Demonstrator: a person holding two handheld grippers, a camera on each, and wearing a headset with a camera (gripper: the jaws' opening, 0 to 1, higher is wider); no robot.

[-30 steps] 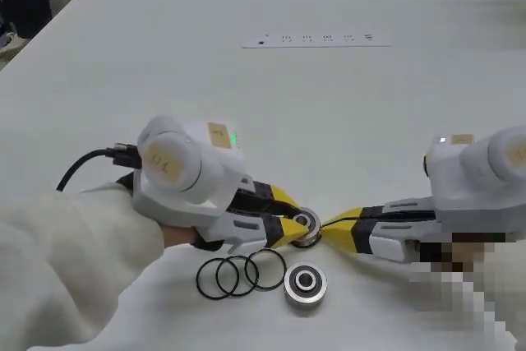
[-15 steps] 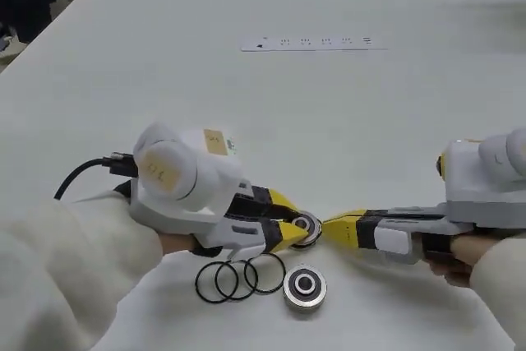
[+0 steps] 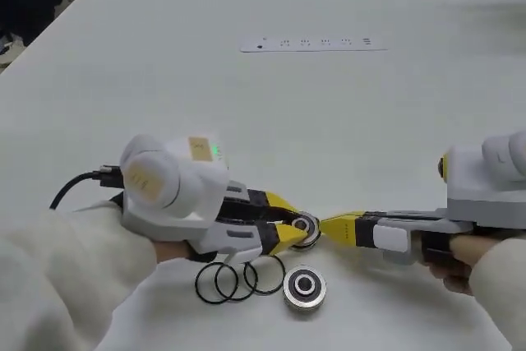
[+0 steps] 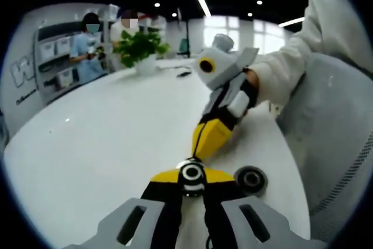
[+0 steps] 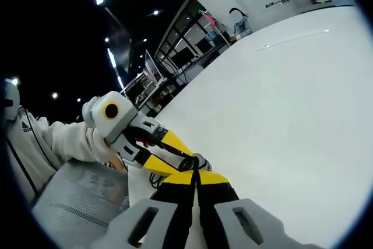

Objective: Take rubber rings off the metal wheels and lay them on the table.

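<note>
Your left gripper clamps the metal wheel; right gripper, closed at its rim — catch unclear — could yank it loose.

Your left gripper has its yellow jaws pressed to both sides of a metal wheel, which is held on edge with its hub facing the camera. Just beyond that wheel, your right gripper points in, its yellow tip (jaws apparently together) at the wheel's rim. A second wheel lies flat on the white table just right of the held wheel, and a potted plant stands far behind it.
</note>
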